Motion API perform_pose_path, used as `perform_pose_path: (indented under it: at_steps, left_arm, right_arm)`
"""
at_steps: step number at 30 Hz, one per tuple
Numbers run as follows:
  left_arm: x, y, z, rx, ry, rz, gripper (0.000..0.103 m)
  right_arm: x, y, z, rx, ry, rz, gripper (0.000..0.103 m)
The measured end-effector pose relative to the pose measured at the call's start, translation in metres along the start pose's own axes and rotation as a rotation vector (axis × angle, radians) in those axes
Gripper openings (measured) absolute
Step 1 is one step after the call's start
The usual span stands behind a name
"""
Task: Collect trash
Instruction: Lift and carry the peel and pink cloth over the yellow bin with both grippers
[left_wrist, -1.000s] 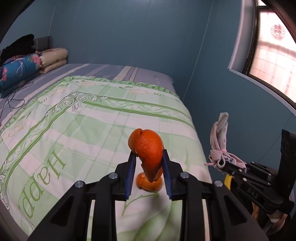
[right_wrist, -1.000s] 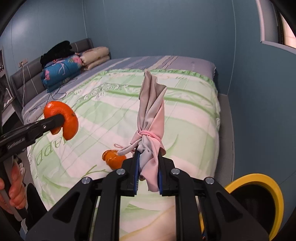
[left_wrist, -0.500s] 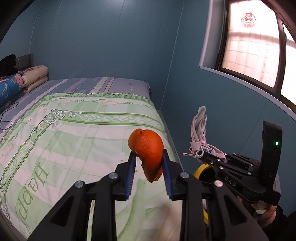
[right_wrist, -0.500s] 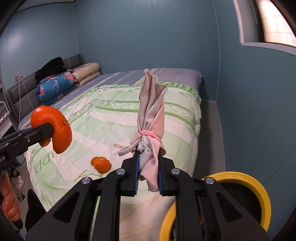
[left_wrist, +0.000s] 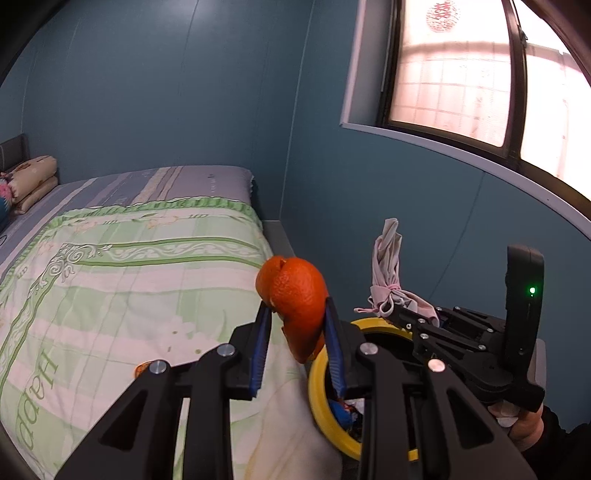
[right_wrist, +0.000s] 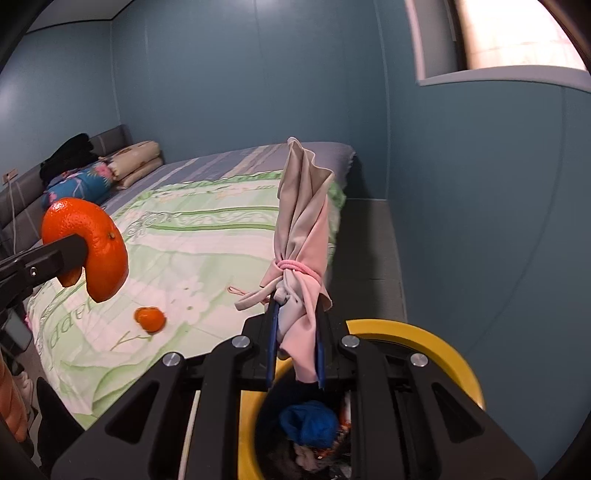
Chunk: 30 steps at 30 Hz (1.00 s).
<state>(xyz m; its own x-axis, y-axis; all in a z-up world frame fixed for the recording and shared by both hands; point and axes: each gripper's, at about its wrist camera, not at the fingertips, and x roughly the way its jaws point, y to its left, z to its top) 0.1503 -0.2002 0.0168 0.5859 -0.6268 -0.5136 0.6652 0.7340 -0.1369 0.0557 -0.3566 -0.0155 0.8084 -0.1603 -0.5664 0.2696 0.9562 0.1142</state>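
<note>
Right gripper (right_wrist: 295, 350) clenched on a pink-and-grey cloth bundle tied with a pink elastic band (right_wrist: 301, 240); bundle stands near upright, long axis vertical, its lower tail hanging just over the mouth of the yellow-rimmed round trash bin (right_wrist: 443, 343). My read: the drop is nearly lined up, bin directly below and slightly ahead of the fingertips

Left gripper (left_wrist: 295, 347) grasping a curled piece of orange peel (left_wrist: 293, 295), long axis roughly vertical between the blue pads. From the left wrist view the bin rim (left_wrist: 317, 391) sits below and to the right of that gripper, bed edge between them, so it looks short of the opening. Right hand is the nearer one to the bin

Green-and-white patterned quilt on the bed (right_wrist: 207, 229); bin stands on the floor beside the bed's near corner

Counts:
- grippers: two, both loaded
- peel in grip: one
- small orange peel piece left on the quilt (right_wrist: 149, 319): one, well apart from both grippers
- cloth bundle: one
- bin: one, already holding a blue crumpled item (right_wrist: 308, 422) and other scraps I can't make out

Judgement: two items about to go in, one left to fetch
</note>
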Motion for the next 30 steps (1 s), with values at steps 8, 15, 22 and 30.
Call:
perform_pose_path:
  at_steps: [8, 15, 22, 30]
  left_arm:
    - [0.009, -0.037, 0.007, 0.045, -0.006, -0.049, 0.026]
    - [0.019, -0.063, 0.007, 0.078, 0.012, -0.080, 0.026]
    - [0.042, -0.071, -0.001, 0.065, 0.068, -0.102, 0.027]
    - [0.083, -0.076, -0.025, 0.012, 0.154, -0.145, 0.027]
  right_arm:
    - [-0.017, -0.024, -0.002, 0.029, -0.025, -0.063, 0.015]
    - [-0.021, -0.039, -0.008, 0.058, -0.009, -0.091, 0.015]
    - [-0.016, -0.054, -0.020, 0.077, 0.037, -0.114, 0.015]
    - [0.001, -0.067, -0.037, 0.095, 0.110, -0.123, 0.015]
